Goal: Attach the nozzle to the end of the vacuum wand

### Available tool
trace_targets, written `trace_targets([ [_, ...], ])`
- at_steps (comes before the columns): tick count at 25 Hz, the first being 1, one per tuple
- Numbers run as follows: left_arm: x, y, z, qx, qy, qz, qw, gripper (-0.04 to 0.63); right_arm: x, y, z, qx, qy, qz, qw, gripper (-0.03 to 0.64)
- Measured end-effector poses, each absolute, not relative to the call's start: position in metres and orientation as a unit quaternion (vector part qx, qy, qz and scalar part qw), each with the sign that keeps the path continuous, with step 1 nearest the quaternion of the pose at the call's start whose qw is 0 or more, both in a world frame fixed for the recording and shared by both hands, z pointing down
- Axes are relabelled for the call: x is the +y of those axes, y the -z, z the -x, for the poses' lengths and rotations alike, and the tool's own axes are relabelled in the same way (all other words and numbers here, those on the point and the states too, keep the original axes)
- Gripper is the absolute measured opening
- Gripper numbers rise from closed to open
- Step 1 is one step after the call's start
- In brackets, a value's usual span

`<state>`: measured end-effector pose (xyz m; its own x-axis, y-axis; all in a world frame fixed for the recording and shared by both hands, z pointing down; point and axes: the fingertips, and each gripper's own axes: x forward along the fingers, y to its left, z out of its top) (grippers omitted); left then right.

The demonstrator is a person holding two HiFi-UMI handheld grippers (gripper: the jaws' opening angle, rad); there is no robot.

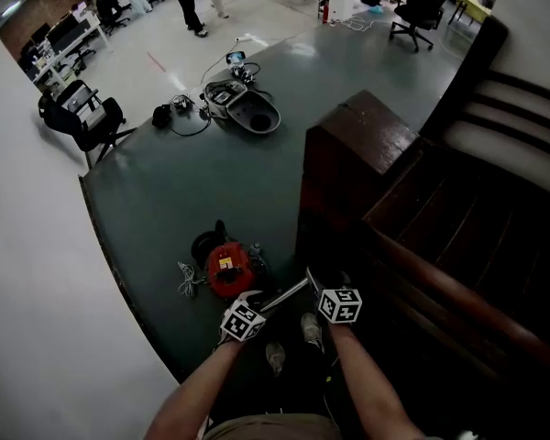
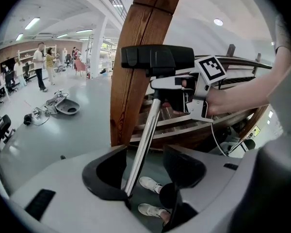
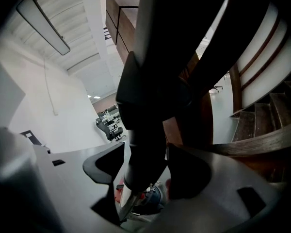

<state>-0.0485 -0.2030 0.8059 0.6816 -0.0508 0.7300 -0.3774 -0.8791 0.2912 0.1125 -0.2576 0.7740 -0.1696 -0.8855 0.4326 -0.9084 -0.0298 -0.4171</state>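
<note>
The right tongs (image 3: pixel 146 152) stood with jaws apart around the neck of a black plastic vacuum nozzle (image 3: pixel 155 81), with a gap at the left jaw. Beneath it showed a silver metal wand (image 3: pixel 129 204) and a red vacuum body (image 3: pixel 119 192). Dark wooden stairs (image 3: pixel 281 113) rose at right.

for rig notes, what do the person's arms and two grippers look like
The left gripper and right gripper have pale grey bodies with black scooped jaw pads. Each carries a white cube with black square markers: left cube, right cube. A thin pale cable hangs under the right gripper. Forearms are bare, with what looks like a grey short sleeve.
</note>
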Motion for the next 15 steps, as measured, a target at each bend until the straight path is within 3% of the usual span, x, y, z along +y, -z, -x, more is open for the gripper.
trace_targets([
  [4,-0.2,-0.791,0.063,-0.134,-0.365,-0.897,0.212,0.227,-0.247,-0.772,-0.117,-0.679,-0.31,-0.665,0.023,0.281],
  [15,-0.187,-0.705,0.12,-0.22,-0.254,-0.917,0.216,0.227,-0.184,-0.71,-0.116,-0.663,-0.288,-0.691,0.017,0.282],
])
